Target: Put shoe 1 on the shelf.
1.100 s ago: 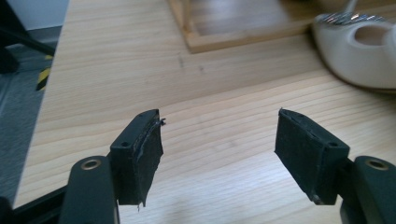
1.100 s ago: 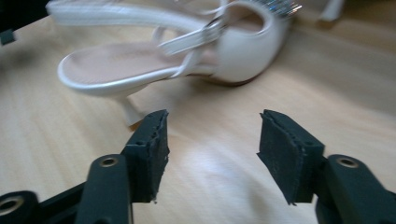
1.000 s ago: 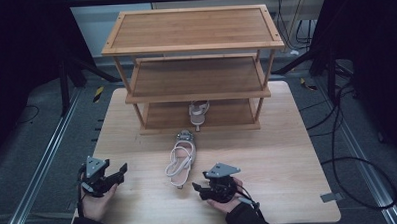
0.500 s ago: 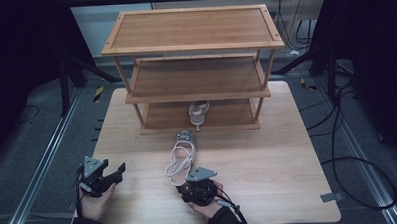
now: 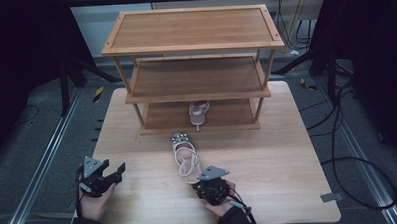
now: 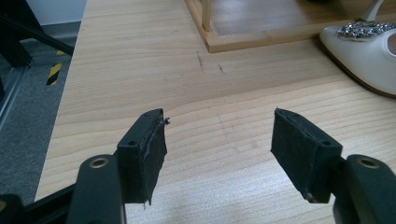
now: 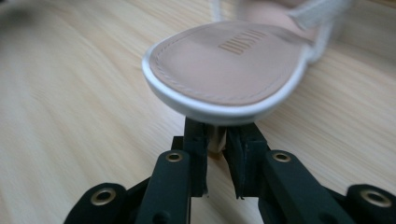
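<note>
**Right gripper pinches the heel of a white sandal on the table**

A white high-heeled sandal with thin straps and a jewelled toe (image 5: 184,155) lies on the pale wooden table (image 5: 289,179), its toe pointing toward the three-tier bamboo shoe rack (image 5: 195,77) at the far side and its heel end toward the person. The right gripper (image 5: 209,184) sits at that heel end. In the right gripper view its jaws have just been closing and now stand pressed nearly together on the slim heel stem under the tan insole (image 7: 229,60), so the sandal is pinched there; the silver-white rim of the sole hangs just above the black fingers (image 7: 196,140).

The left gripper (image 5: 113,172) rests low over the near left part of the table, well apart from the sandal. Its jaws stand spread wide, having eased in slightly, with bare table between the fingers (image 6: 149,149). In the left gripper view the sandal's jewelled toe (image 6: 369,51) lies ahead at the right, near the base of the rack.

A second white sandal (image 5: 198,113) stands on the rack's bottom shelf, its heel pointing out toward the table's front.
</note>
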`<state>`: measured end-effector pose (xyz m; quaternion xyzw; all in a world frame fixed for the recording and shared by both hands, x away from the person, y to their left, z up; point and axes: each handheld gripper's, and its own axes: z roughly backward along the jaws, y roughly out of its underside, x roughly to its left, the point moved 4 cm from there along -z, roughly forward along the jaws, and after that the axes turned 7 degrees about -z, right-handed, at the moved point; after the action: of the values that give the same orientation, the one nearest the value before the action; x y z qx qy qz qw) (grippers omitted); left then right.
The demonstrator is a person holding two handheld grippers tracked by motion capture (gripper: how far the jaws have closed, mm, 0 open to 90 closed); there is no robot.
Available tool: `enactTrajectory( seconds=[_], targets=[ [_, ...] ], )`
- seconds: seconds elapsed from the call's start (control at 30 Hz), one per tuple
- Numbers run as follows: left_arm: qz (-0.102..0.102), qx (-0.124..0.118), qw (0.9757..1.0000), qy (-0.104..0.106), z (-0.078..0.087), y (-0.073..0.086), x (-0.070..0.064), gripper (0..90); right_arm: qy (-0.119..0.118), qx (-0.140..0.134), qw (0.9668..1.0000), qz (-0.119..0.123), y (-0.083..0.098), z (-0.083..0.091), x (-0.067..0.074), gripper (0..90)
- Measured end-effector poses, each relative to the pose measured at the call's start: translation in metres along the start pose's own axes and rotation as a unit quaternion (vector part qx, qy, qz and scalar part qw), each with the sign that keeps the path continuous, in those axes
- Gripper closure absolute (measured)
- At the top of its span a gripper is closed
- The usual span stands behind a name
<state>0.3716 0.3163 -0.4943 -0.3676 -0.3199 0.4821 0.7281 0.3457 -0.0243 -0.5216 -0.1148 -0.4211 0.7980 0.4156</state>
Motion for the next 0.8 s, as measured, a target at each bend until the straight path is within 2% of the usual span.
enactTrajectory(
  seconds=[0.03,0.07,0.13,0.2,0.3,0.33,0.37,0.43,0.5,0.53,0.63,0.8],
  targets=[
    [0.0,0.0,1.0,0.0,0.0,0.0,0.0,34.1,0.01,-0.003,0.9999,-0.006,0.001,0.005,-0.01,79.6],
    [0.0,0.0,1.0,0.0,0.0,0.0,0.0,34.2,0.01,-0.003,0.9999,-0.006,0.001,0.005,-0.01,79.6],
    [-0.001,0.0,1.0,0.002,0.0,0.0,-0.001,34.2,0.025,-0.006,0.9993,-0.027,0.004,0.012,-0.029,79.5],
    [-0.001,-0.001,1.0,0.004,-0.001,0.0,-0.001,34.2,0.027,-0.013,0.9988,-0.039,0.006,0.017,-0.043,80.0],
    [-0.002,-0.003,1.0,0.006,0.0,0.0,-0.001,34.3,0.021,-0.023,0.9986,-0.044,0.005,0.02,-0.052,76.9],
    [-0.001,-0.003,1.0,0.007,0.0,0.0,-0.001,34.3,0.018,-0.028,0.9984,-0.045,0.004,0.022,-0.052,73.2],
    [0.0,-0.004,0.9999,0.01,0.0,0.0,0.0,34.3,0.014,-0.04,0.9984,-0.036,0.003,0.028,-0.051,61.6],
    [-0.001,-0.004,0.9999,0.01,0.0,0.001,0.0,34.3,0.009,-0.051,0.9982,-0.03,0.0,0.034,-0.049,45.6],
    [0.001,-0.002,1.0,0.01,-0.001,0.001,0.001,34.3,0.017,-0.063,0.9977,-0.016,-0.005,0.034,-0.046,33.8],
    [0.001,-0.002,1.0,0.01,-0.001,0.001,0.001,34.3,0.018,-0.061,0.9979,-0.012,-0.007,0.031,-0.046,28.7],
    [0.001,-0.002,0.9999,0.01,0.0,0.001,0.001,34.4,0.019,-0.063,0.9978,-0.002,-0.016,0.017,-0.044,23.6],
    [0.0,-0.002,0.9999,0.012,-0.002,0.002,0.001,34.5,0.03,-0.051,0.9982,0.012,-0.026,-0.007,-0.045,22.8]
  ],
)
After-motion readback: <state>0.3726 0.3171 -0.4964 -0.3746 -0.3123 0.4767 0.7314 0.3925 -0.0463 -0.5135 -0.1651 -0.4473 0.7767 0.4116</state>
